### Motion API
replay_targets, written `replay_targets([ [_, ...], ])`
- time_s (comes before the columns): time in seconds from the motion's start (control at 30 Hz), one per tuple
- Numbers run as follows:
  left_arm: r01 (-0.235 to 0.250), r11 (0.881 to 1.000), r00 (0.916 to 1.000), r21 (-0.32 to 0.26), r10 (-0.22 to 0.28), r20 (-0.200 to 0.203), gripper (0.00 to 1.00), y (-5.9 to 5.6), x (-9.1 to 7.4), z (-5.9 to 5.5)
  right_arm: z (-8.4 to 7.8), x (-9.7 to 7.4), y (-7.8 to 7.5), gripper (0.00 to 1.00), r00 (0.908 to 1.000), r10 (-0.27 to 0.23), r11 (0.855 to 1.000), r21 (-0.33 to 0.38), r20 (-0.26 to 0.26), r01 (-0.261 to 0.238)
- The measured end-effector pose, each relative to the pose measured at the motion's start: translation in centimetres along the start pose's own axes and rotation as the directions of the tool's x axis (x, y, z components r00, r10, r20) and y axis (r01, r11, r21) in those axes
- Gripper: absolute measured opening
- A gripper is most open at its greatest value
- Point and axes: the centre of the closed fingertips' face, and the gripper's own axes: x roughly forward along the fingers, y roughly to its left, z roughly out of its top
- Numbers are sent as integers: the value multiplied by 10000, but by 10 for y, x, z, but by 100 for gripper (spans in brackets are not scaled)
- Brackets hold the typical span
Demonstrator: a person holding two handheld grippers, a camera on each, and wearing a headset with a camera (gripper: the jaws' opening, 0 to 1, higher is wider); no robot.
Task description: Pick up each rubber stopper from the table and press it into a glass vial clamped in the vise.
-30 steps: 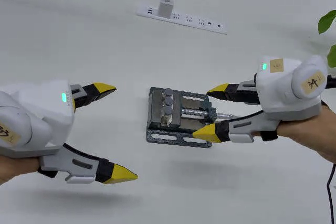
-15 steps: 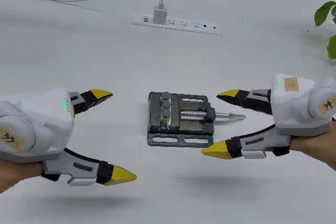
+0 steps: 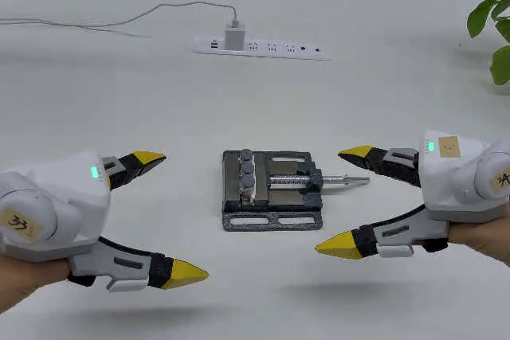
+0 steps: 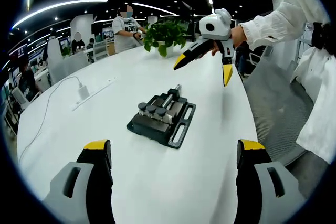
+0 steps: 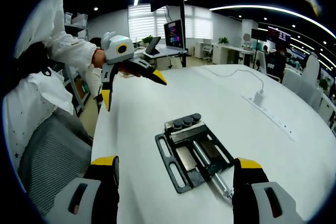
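Jaws are hanging spread and empty, left gripper point(image 3: 174, 215) at 9 o'clock and right gripper point(image 3: 339, 200) at 3 o'clock of the vise point(image 3: 272, 220), three stoppers point(image 3: 248, 169) sitting in vials point(image 3: 250, 189) at its 9 o'clock end; risk: right jaw catching the screw point(image 3: 347, 181), shifting the vise.

Bodies of the glass vials point(image 3: 249, 189) largely hidden in the vise point(image 3: 275, 220) under grey stoppers point(image 3: 248, 168); plant point(image 3: 483, 15) cut off at the edge.

The left gripper point(image 3: 175, 214) and right gripper point(image 3: 339, 200) are showing white bodies, black jaws and yellow tips. The vise point(image 3: 272, 201) is looking dark grey, its stoppers point(image 3: 247, 169) grey, against the white table point(image 3: 159, 85).
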Motion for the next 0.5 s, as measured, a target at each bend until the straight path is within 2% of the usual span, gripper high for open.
replay_targets([
  [0.5,45,10000,9999,89,-43,-153,99,-6,0,-2,-3,-13,-9,90,9994,-210,9998,-33,280,211],
])
